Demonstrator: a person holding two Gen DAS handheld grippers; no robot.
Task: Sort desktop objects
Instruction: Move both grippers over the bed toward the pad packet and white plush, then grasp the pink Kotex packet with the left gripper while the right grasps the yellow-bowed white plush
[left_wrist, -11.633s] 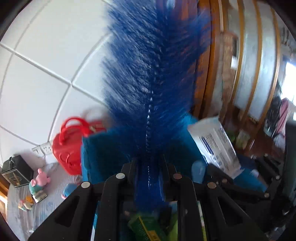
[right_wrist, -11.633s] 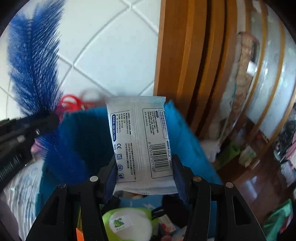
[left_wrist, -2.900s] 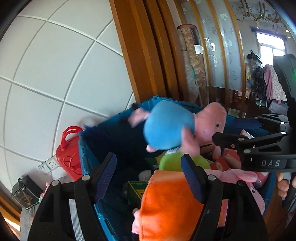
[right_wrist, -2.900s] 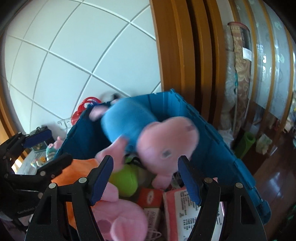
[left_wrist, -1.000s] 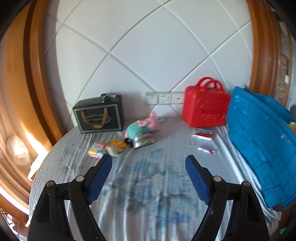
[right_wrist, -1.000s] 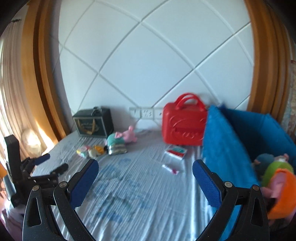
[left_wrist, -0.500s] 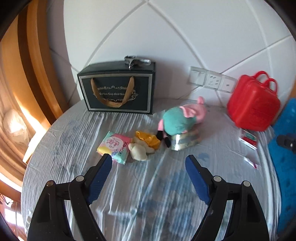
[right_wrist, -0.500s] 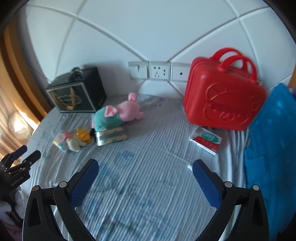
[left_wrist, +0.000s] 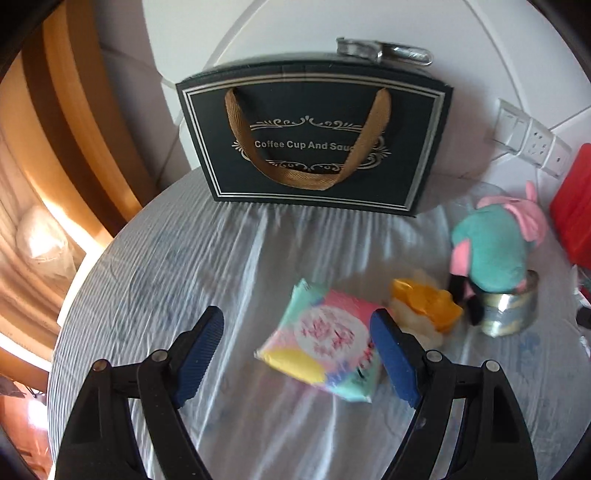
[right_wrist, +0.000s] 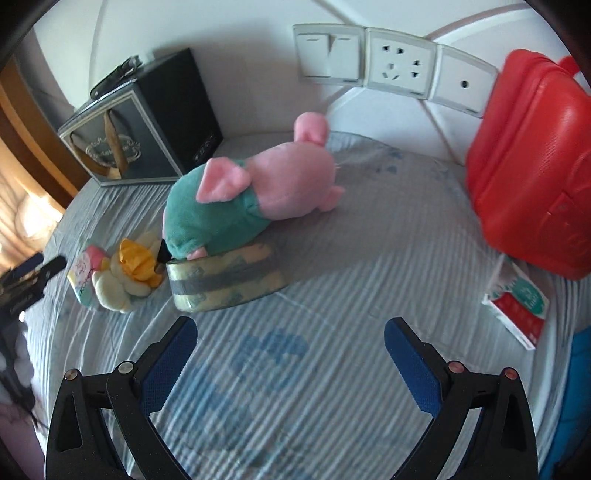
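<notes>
A pastel tissue pack (left_wrist: 325, 343) lies on the striped tablecloth, between the wide-apart fingers of my left gripper (left_wrist: 297, 354), nearer the right pad; I cannot tell whether that pad touches it. Beside it sits a yellow and cream plush (left_wrist: 424, 306). My right gripper (right_wrist: 290, 354) hangs open over bare cloth, just in front of a tape roll (right_wrist: 225, 280). A pink pig plush in a teal shirt (right_wrist: 243, 199) rests partly on that roll. The left gripper (right_wrist: 26, 280) shows at the left edge of the right wrist view, above the tissue pack (right_wrist: 83, 277).
A black gift box with a brown ribbon handle (left_wrist: 314, 144) stands against the wall. A red plastic case (right_wrist: 532, 177) stands at the right, with a small red and white packet (right_wrist: 517, 306) in front of it. A blue bin edge (right_wrist: 576, 398) shows far right. Wall sockets (right_wrist: 395, 66) sit behind.
Both grippers have dropped and come closer to the table. The tissue pack now lies between the left fingers. The tape roll and pig plush are now just ahead of the right fingers.
</notes>
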